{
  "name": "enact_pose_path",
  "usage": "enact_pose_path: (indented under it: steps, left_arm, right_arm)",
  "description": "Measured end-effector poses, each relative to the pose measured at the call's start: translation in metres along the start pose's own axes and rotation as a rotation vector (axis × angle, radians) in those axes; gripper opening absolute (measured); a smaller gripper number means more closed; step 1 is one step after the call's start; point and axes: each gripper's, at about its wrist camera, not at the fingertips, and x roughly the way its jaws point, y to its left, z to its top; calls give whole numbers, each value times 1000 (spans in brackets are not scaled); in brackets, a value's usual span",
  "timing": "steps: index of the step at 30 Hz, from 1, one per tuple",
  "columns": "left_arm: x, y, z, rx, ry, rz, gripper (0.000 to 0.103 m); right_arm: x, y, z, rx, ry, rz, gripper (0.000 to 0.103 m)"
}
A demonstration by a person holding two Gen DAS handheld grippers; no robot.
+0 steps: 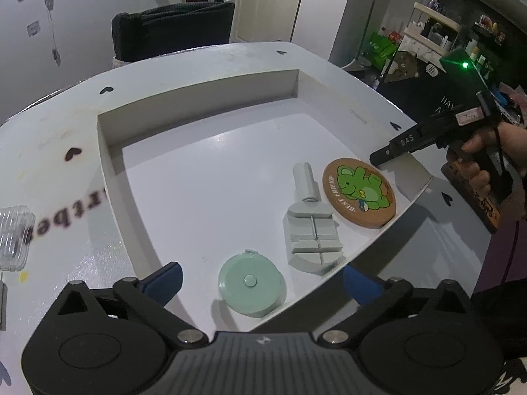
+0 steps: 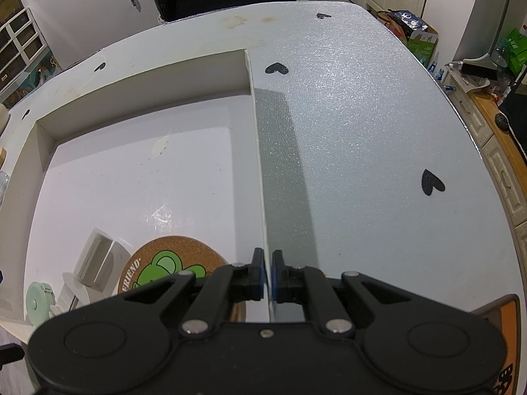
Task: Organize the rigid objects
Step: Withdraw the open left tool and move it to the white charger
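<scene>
A shallow white box (image 1: 108, 151) lies on the table. In its near corner sit a mint round tape measure (image 1: 251, 284), a grey-green slotted tool (image 1: 311, 230) and a cork coaster with a green bear (image 1: 359, 192). My left gripper (image 1: 262, 284) is open, its blue pads wide on either side of the tape measure without touching it. My right gripper (image 2: 267, 275), held by a hand, is shut on the box's thin right wall (image 2: 258, 151). The right wrist view also shows the coaster (image 2: 158, 263), the tool (image 2: 95, 260) and the tape measure (image 2: 38, 302).
The white table (image 2: 362, 131) carries black heart marks. A clear plastic case (image 1: 13, 237) lies left of the box. An orange-and-black object (image 1: 474, 197) sits at the table's right edge. A dark chair (image 1: 171, 29) stands behind the table.
</scene>
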Motion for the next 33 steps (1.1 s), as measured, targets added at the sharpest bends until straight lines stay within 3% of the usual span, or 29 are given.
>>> enact_pose_path:
  steps: [10,20,26,33]
  left_arm:
    - [-24,24,4,-98,-105,44,103]
    - [-60,68,5,-247,-234,198,103]
    - [-72,100,-5,-352,-261,271,103]
    - [-75,141,-25,-435,-235,410,103]
  right_arm:
    - [0,0,0,1,0,0,6]
    - [0,0,-1,2,-1,0,6]
    - [0,0,-1,3,-1,-1,6]
    - [0,0,-1,3,-1,0,6]
